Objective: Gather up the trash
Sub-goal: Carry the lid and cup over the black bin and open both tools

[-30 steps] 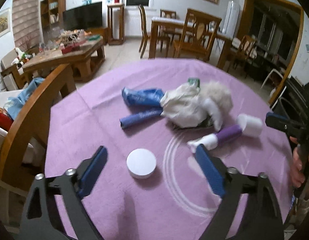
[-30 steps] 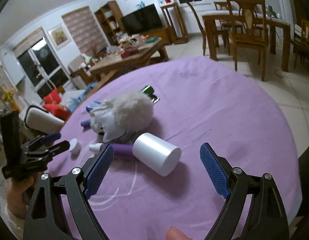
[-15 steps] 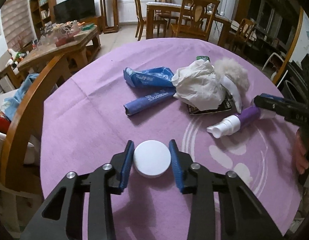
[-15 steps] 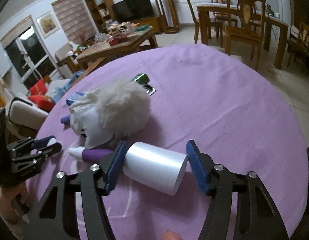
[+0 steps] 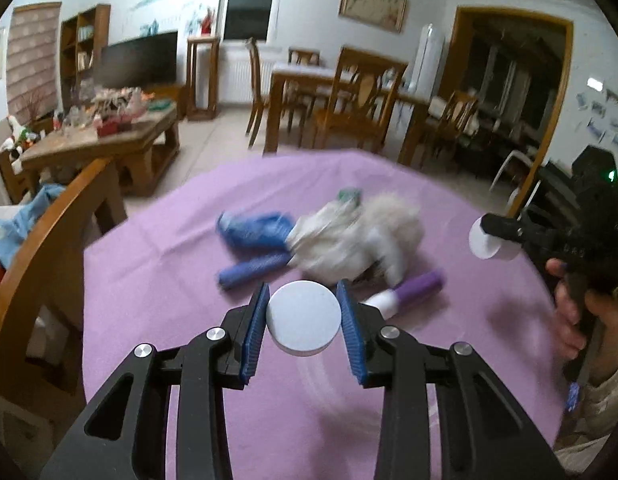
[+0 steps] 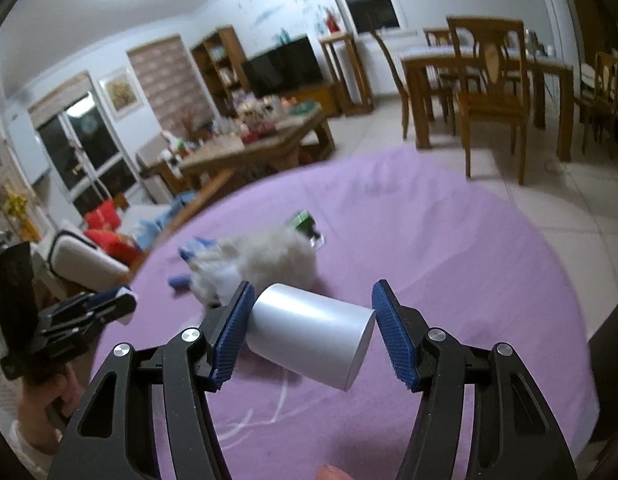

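My left gripper (image 5: 304,312) is shut on a flat white round lid (image 5: 304,317) and holds it above the purple tablecloth (image 5: 157,280). My right gripper (image 6: 311,332) is shut on a white cylinder (image 6: 309,336), gripped end to end and tilted; the same cylinder (image 5: 487,242) shows in the left wrist view, raised at the right. On the cloth lies a blurred pile: crumpled white paper with a fluffy white ball (image 5: 349,236), blue wrappers (image 5: 257,232), a purple and white bottle (image 5: 409,290) on its side, and a small green item (image 5: 349,194).
A wooden chair back (image 5: 49,240) curves along the table's left edge. A hand (image 5: 569,312) grips the right tool at the table's right rim. Beyond the table are a cluttered coffee table (image 5: 109,140) and a dining table with chairs (image 5: 349,92).
Both grippers went from wide open to shut, the left on the lid and the right on the cylinder. Both objects have since come up off the cloth.
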Demonstrator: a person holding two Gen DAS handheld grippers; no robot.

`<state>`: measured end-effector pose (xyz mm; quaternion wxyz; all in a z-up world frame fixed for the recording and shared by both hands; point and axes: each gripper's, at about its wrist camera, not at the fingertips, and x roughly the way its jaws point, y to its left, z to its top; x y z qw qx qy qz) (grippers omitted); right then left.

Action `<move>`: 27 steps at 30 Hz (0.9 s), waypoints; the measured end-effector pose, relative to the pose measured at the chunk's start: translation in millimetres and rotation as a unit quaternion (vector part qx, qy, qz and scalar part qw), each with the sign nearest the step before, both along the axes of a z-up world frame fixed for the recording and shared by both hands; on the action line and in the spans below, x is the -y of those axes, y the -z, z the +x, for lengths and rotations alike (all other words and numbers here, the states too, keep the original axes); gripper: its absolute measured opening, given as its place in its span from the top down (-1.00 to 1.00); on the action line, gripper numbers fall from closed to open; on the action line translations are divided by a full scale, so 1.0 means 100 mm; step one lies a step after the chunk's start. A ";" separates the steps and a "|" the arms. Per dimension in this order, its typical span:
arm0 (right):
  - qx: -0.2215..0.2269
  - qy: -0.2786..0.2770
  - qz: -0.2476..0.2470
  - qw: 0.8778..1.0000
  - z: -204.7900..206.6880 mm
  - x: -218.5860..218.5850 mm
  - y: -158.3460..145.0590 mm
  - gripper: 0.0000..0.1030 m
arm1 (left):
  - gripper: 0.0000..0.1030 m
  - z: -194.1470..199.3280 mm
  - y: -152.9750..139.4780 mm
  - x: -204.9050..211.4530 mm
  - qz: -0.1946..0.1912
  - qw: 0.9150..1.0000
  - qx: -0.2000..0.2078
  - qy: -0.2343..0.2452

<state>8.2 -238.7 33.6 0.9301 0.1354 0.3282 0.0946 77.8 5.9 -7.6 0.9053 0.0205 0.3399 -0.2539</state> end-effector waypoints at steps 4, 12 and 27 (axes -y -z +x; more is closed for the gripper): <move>0.033 0.002 0.010 0.999 -0.17 0.12 -0.21 -0.19 | 0.32 -0.09 -0.19 0.18 -0.024 0.999 0.027 0.014; 0.083 0.032 0.024 0.996 -0.59 0.68 -0.56 -0.19 | 0.32 -0.23 -0.42 0.80 -0.051 0.995 0.056 0.060; 0.146 0.179 0.047 0.972 -1.78 2.44 -0.72 -0.19 | 0.32 -0.47 -0.56 2.61 -0.092 0.972 0.072 0.203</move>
